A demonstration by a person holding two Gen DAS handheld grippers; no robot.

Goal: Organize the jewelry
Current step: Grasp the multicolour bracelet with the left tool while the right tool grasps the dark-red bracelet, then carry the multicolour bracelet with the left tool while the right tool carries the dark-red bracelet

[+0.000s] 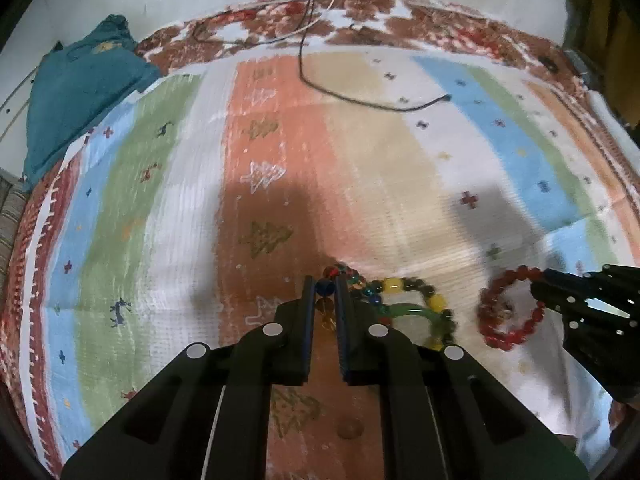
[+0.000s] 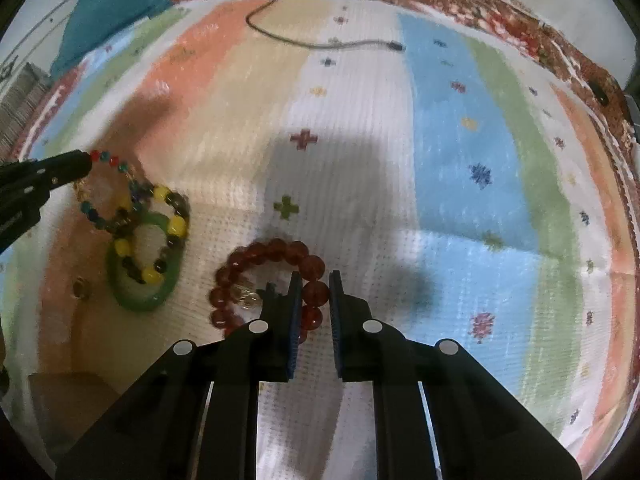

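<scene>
My right tool (image 2: pixel 313 280) points down at the striped rug (image 2: pixel 440 160), its two fingers (image 2: pixel 295 300) closed on one bead of the red bead bracelet (image 2: pixel 272 284). To the left lie a green bangle (image 2: pixel 120 292) and a yellow-and-dark bead bracelet (image 2: pixel 172 224) overlapping it, while my left tool (image 2: pixel 82 166) pinches a multicoloured bead bracelet (image 2: pixel 116 164) at the frame's edge. A black cable (image 2: pixel 320 43) crosses the far rug, beside a teal cloth (image 2: pixel 112 4).
</scene>
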